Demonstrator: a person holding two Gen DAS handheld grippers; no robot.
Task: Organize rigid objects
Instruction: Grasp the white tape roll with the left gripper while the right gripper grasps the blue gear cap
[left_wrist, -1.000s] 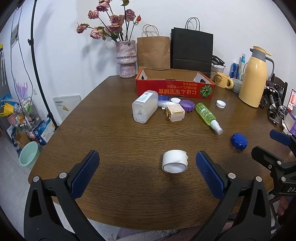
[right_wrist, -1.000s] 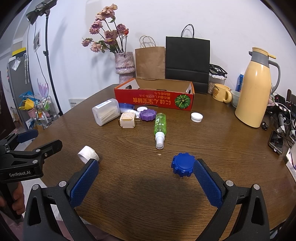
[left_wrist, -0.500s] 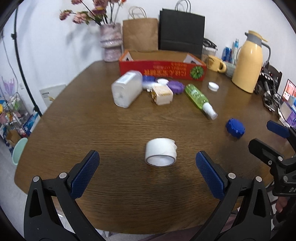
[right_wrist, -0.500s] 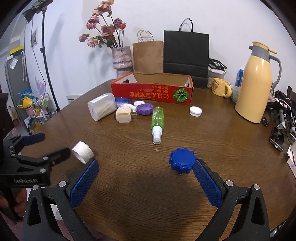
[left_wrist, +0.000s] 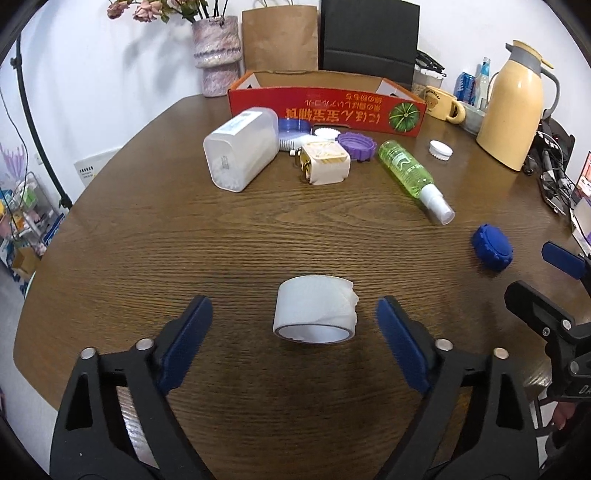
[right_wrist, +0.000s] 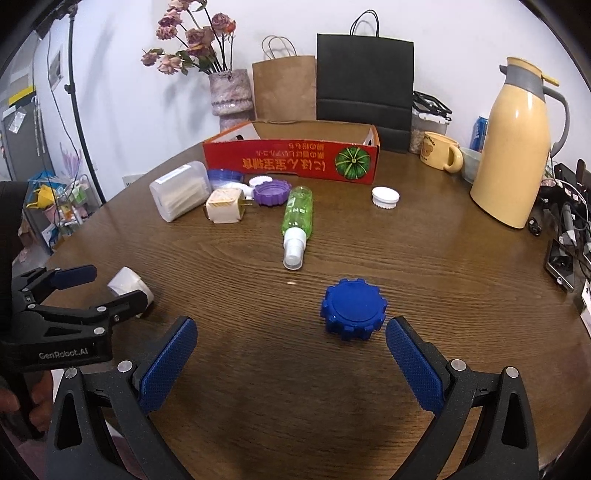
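Lying on its side on the brown desk (left_wrist: 147, 236), the white tape roll (left_wrist: 314, 314) sits between the two blue fingers (left_wrist: 186, 339) of the left gripper (left_wrist: 293, 325). The fingers are closing in on the roll, but they do not touch it yet; there is a gap on each side. In the right wrist view the same roll (right_wrist: 129, 286) peeks out between those fingers at the left edge.

Farther back on the desk, going from left to right, there is a clear plastic box (left_wrist: 242, 147) lying on its side, then a cream plug (left_wrist: 325, 165) just beside it. Behind the plug are a white lid (left_wrist: 325, 132) and a purple lid (left_wrist: 356, 142). Next comes a green spray bottle (left_wrist: 413, 181) lying down, with its white cap toward the camera. A small white cap (left_wrist: 440, 150) sits past it, on its own. The red cardboard box (left_wrist: 325, 110) stands open behind all of them, near the wall.

A blue lid (right_wrist: 354, 308) sits flat on the desk to the right, well apart from the tape roll. The right gripper (right_wrist: 291, 345) hangs near it with its fingers spread wide. The lid is just in front of the right finger (right_wrist: 413, 369), and nothing is held.

A tall yellow jug (right_wrist: 517, 162) stands at the far right of the desk, with a yellow mug (right_wrist: 441, 151) beside it.
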